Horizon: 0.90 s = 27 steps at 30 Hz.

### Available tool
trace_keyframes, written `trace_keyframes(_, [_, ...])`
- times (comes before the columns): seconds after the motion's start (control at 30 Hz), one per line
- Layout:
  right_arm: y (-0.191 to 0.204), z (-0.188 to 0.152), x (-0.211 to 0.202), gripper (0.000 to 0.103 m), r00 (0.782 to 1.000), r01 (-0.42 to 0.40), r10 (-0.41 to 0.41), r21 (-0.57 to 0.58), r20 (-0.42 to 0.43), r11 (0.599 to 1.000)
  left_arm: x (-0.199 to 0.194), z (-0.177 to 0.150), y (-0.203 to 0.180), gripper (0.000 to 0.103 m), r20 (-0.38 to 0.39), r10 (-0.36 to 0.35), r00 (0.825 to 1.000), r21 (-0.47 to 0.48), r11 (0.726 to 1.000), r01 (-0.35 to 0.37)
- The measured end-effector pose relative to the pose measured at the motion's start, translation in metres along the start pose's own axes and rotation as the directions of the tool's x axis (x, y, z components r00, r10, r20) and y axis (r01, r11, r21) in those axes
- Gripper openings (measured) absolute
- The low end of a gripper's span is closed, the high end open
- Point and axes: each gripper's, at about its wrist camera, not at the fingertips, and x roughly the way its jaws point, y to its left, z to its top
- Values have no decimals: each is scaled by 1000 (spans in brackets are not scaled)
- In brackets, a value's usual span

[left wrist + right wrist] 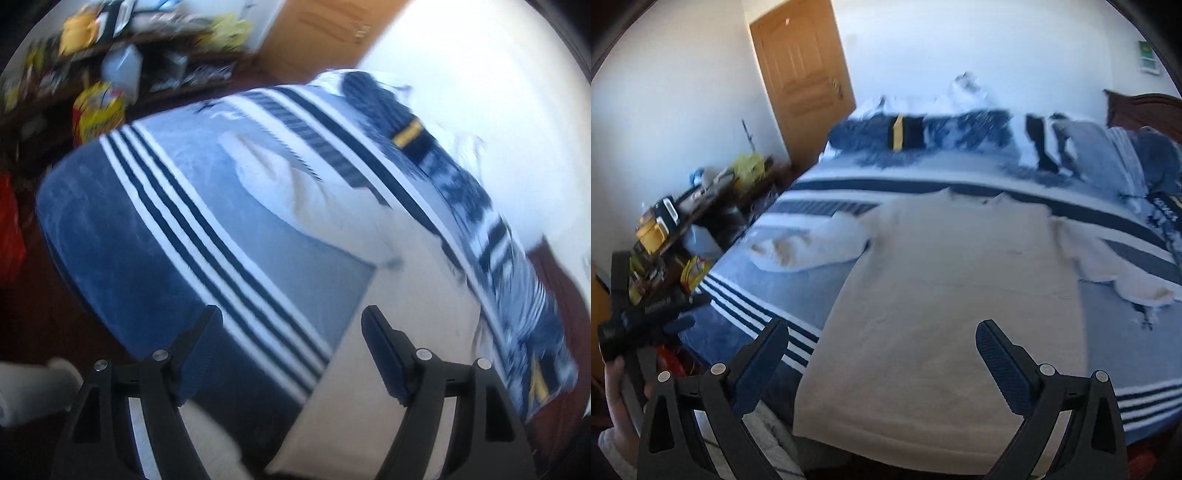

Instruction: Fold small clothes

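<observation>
with both the left gripper [291, 321] and right gripper [882, 336] jaws wide open and empty above the cream shirt [945, 280] at centre frame on the bed [746, 273], its crumpled sleeves could fold in unevenly.

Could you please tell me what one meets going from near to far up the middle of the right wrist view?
Right claw → cream shirt → dark stripe of the bedspread → rumpled navy bedding → white wall.
</observation>
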Motion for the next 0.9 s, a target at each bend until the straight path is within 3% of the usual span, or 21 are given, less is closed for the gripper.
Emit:
trace_keyframes(0.27, [6,46,124,101,987,-95,93,-5,-134,995,97,76,37,77,-32,-22,999,-211,977,14])
trace_keyframes(0.4, [15,60,174,98,975,-126,121,-15,-184,992,146,122,60,76,-45,37,998,-282,958,-48])
trace_keyframes(0.47, [16,61,196,93,966,-149,144,-5,-214,989,170,142,76,76,-55,74,996,-342,936,-88])
trace_keyframes(0.5, [16,60,206,92,962,-151,147,-1,-230,989,178,147,80,72,-48,84,995,-355,930,-96])
trace_keyframes(0.57, [15,57,217,89,956,-162,160,9,-246,987,198,156,88,53,-53,106,993,-372,921,-118])
trace_keyframes(0.63, [13,52,223,89,954,-157,155,13,-259,988,205,153,93,12,-33,64,997,-400,914,-72])
trace_keyframes(0.7, [9,45,226,89,951,-152,150,13,-272,988,200,148,85,3,32,44,999,-347,938,-30])
trace_keyframes(0.77, [1,41,227,89,949,-145,145,21,-280,989,181,145,61,3,127,58,990,-205,978,-31])
trace_keyframes(0.83, [-8,38,224,89,950,-137,141,34,-280,990,146,139,22,2,248,23,968,-23,1000,-18])
trace_keyframes(0.9, [-20,36,217,89,953,-127,138,57,-269,990,106,127,-23,2,343,-61,937,156,988,7])
